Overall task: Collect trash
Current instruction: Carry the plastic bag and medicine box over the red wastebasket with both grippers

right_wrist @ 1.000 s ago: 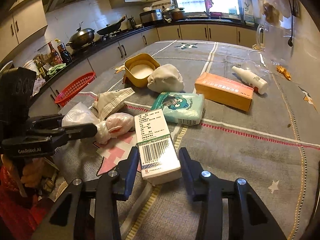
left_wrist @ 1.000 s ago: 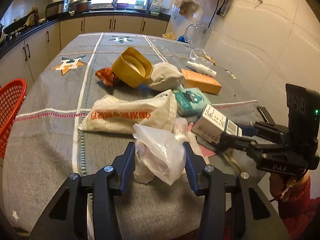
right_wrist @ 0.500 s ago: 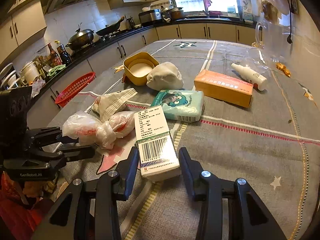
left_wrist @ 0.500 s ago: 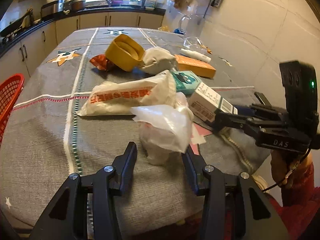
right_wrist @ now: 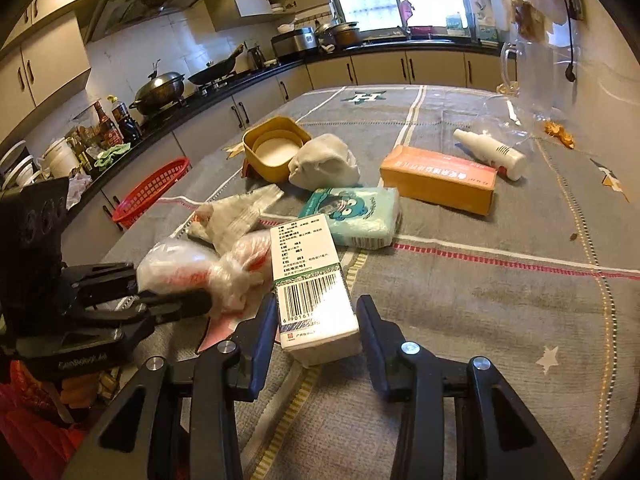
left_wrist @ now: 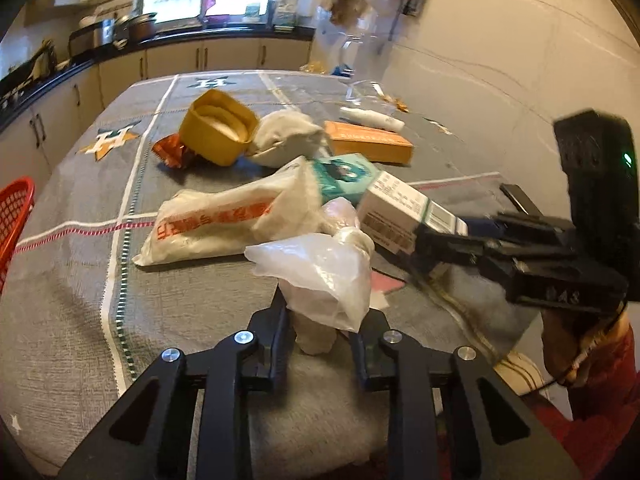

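Both hands were at the picking-up step, each with one piece of litter between its jaws on the grey striped tablecloth (right_wrist: pixel 480 300).

The left gripper (left_wrist: pixel 320 344) had just been closing, and its jaws now stood narrow on the crumpled translucent plastic bag (left_wrist: pixel 320 276), whose knotted lower end sat pinched between them. From the right wrist view the same bag (right_wrist: pixel 192 268) lay at about nine o'clock from the boxed item, bulging out above the left gripper's fingers (right_wrist: pixel 176 304).

The right gripper (right_wrist: pixel 316 328) straddled the white cardboard box with a barcode label (right_wrist: pixel 312 292). The left finger's pad seemed to touch the box's side; on the other side a sliver of gap seemed to show, so I could not tell whether it was truly gripped. The box rested on the cloth, its far end touching the teal tissue pack (right_wrist: pixel 356 216) at twelve o'clock.

Farther off lay a printed white paper bag (left_wrist: pixel 224 220), a yellow round tub (left_wrist: pixel 216 128), an orange carton (right_wrist: pixel 440 176) and a white bottle (right_wrist: pixel 492 152). A red mesh basket (right_wrist: pixel 152 192) stood beside the table at ten o'clock, probably the bin.

Next, the bag likely needed lifting clear and carrying toward that basket without snagging the paper bag beside it; the right jaws probably had to tighten before raising the box.
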